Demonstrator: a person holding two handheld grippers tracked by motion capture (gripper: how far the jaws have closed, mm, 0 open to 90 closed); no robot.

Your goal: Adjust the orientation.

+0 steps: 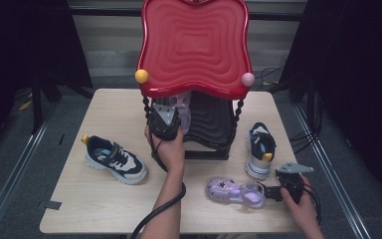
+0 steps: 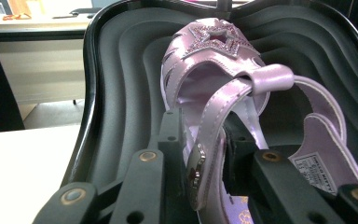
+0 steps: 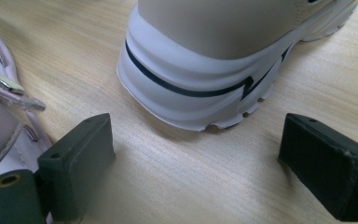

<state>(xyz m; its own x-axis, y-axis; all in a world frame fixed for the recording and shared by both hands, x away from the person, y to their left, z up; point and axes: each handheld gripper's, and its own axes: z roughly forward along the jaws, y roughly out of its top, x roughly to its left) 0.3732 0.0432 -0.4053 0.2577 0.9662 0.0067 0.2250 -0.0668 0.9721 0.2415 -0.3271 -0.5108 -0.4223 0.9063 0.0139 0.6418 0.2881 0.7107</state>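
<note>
Table (image 1: 104, 199): sneakers (image 1: 115, 159), sandal (image 1: 235, 192), rack (image 1: 206, 142).

Overhead forward-down (gripper cameras close-up).

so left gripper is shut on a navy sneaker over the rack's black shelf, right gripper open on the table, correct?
Not quite: the left gripper is shut on the lilac sandal, as the left gripper view shows. The black shelf and the open right gripper are as stated.
</note>
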